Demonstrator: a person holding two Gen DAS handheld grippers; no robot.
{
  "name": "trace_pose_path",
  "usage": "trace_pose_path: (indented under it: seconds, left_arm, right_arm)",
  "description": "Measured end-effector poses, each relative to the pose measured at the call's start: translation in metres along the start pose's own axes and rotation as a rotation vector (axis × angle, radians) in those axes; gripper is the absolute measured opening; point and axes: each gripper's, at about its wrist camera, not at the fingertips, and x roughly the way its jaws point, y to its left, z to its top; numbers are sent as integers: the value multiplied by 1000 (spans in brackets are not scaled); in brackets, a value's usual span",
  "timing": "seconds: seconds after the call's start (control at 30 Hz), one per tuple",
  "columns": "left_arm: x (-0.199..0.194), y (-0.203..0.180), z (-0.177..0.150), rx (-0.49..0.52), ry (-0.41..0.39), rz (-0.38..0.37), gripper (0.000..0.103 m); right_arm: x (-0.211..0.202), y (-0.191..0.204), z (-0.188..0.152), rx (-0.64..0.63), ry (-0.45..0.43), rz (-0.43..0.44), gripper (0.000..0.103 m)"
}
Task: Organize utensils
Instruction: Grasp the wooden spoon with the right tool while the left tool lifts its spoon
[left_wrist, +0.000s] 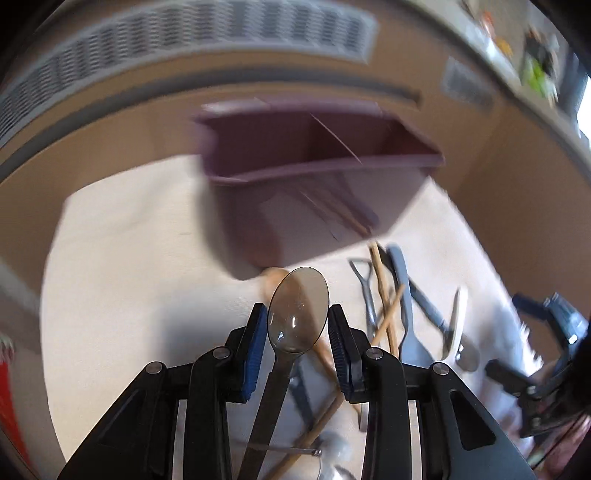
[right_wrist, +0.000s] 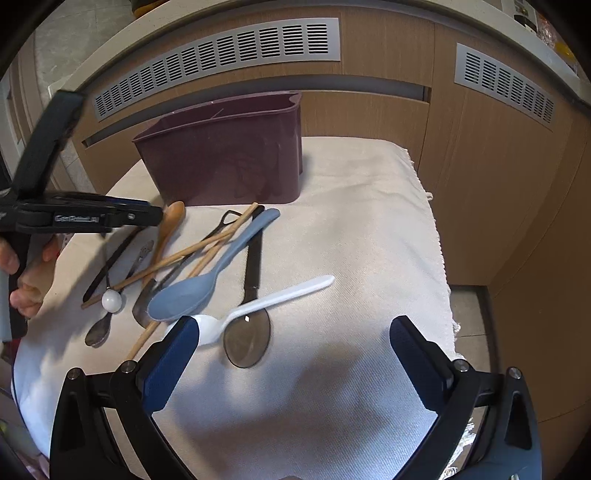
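Bin (left_wrist: 317, 177): smeared by motion in the left wrist view; inside unreadable, and its far compartments are hidden behind its near wall in the right wrist view.
Smoky spoon (left_wrist: 299, 310): handle runs out of sight beneath the left gripper (left_wrist: 297, 321).
Utensil pile (left_wrist: 399, 306): handles cross and cover one another; lower ends cut by the picture's bottom edge.
Right gripper (left_wrist: 546, 347): blurred, cut by the right edge.
Shelf items (left_wrist: 535, 55) at top right: too blurred to name.
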Motion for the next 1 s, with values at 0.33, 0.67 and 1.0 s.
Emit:
trace_pose_path:
  seconds: [0.33, 0.67, 1.0]
  left_arm:
    - [-82, 45, -26, -191, -270, -2, 35]
    - [-106, 65, -28, -237, -315, -26, 32]
    - [-107, 45, -29, -184, -299, 18, 23]
  right_arm:
    - [44, 75, 57, -117, -4, 78, 79]
    - [115, 139, 77, -196, 81, 33, 39]
    - [36, 95, 75, -123, -2, 123, 26]
